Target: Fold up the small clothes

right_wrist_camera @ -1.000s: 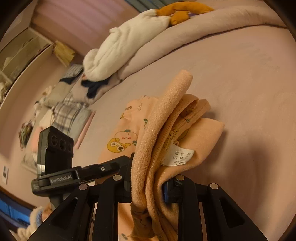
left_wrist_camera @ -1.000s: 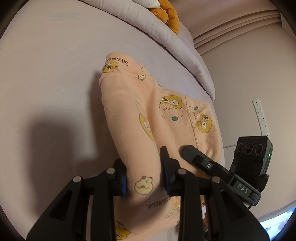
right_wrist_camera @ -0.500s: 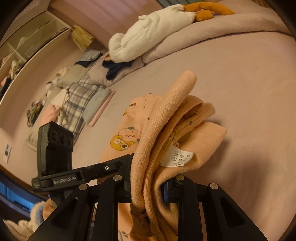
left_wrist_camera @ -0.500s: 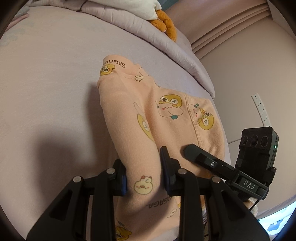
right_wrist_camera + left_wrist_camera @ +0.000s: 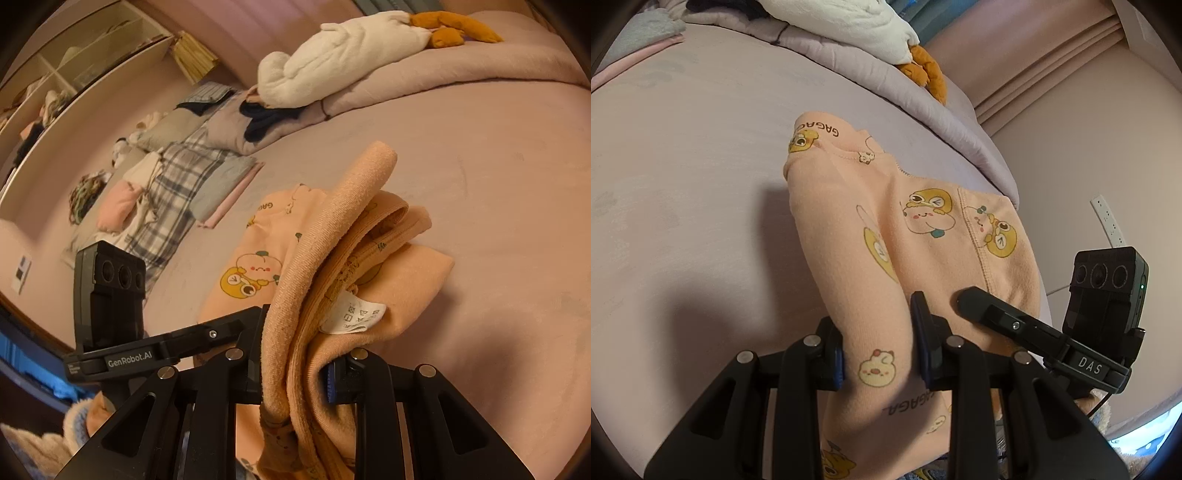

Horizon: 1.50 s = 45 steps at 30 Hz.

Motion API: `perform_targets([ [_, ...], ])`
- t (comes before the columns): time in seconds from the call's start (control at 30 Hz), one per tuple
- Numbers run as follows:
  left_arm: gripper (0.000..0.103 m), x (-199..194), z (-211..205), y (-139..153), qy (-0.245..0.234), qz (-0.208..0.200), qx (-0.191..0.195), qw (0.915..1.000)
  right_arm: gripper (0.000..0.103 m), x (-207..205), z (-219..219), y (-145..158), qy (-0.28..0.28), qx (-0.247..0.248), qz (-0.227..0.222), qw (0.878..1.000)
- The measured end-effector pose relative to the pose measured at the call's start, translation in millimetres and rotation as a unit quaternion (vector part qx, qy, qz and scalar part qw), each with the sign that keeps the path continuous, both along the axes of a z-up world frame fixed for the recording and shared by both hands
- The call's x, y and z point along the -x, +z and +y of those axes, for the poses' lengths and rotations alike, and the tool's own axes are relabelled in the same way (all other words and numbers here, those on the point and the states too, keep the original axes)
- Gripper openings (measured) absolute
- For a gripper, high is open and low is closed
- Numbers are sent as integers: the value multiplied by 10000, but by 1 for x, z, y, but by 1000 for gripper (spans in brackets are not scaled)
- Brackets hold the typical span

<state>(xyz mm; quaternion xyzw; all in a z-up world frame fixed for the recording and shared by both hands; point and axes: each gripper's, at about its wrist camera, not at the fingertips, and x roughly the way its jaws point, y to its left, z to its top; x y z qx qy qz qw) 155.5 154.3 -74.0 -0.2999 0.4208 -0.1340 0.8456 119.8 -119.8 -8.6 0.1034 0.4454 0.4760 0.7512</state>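
A small peach garment (image 5: 923, 236) printed with yellow ducks and "GAGAGA" lies stretched over the lilac bed sheet (image 5: 683, 206). My left gripper (image 5: 877, 354) is shut on a bunched fold of it near the bed's edge. In the right wrist view the same garment (image 5: 332, 266) rises in thick folded layers with a white care label (image 5: 354, 316) showing. My right gripper (image 5: 295, 365) is shut on those layers. Each view shows the other gripper's black camera block (image 5: 1106, 291) (image 5: 107, 291) beside the cloth.
A rolled lilac duvet (image 5: 879, 81) with a white plush toy (image 5: 347, 59) and its orange feet (image 5: 925, 72) lies along the far side of the bed. Folded plaid and grey clothes (image 5: 177, 184) are piled at the left. A wall with a white power strip (image 5: 1108, 221) stands beyond the right edge.
Both grippers have carried the garment across the bed; more of the duvet, plush toy and clothes pile has come into view. The grips on the cloth are unchanged.
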Motion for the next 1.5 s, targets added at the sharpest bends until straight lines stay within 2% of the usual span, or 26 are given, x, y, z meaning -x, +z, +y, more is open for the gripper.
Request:
perform_targets([
  [0.63, 29, 26, 31, 5, 319, -137, -89, 9994, 24, 12, 32, 3, 359, 123, -174, 9991],
  [1.5, 28, 28, 32, 3, 323, -91, -78, 9994, 24, 16, 40, 2, 334, 279, -199, 9989],
])
